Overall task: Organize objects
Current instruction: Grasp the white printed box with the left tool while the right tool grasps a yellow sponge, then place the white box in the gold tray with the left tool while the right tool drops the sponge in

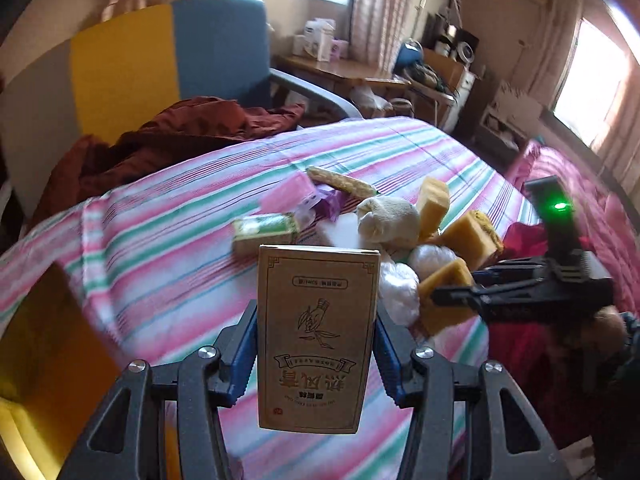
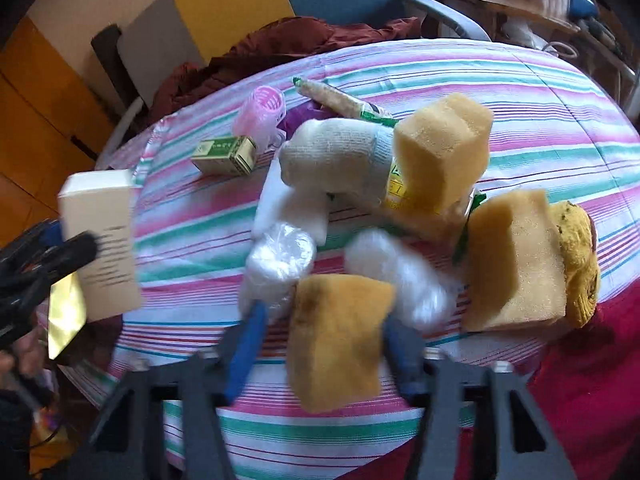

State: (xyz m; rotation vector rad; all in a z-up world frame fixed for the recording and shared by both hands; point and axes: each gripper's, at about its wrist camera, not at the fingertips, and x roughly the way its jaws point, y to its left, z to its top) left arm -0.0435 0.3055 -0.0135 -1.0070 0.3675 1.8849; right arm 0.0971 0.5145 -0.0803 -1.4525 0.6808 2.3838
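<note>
In the left wrist view my left gripper [image 1: 316, 360] is shut on a tan cardboard box [image 1: 316, 320] with printed lettering; the blue pads [image 1: 244, 356] press its two sides and it stands upright above the striped bedsheet [image 1: 160, 232]. The right wrist view shows the same box [image 2: 100, 240] at the left, in the left gripper [image 2: 76, 252]. My right gripper [image 2: 324, 344] is shut on a yellow sponge [image 2: 340, 340] at the near edge of the pile. The left wrist view shows it [image 1: 444, 294] pinching that sponge [image 1: 444, 276]. The right wrist view is blurred.
On the sheet lie a small green box [image 2: 226, 156], a pink roller [image 2: 262, 114], a snack packet [image 2: 340, 98], a white sock bundle [image 2: 336, 164], two more sponges [image 2: 444, 148] [image 2: 516, 260], plastic-wrapped white bundles [image 2: 280, 260] and a yellow cloth [image 2: 578, 260]. A maroon garment [image 1: 160, 140] lies behind.
</note>
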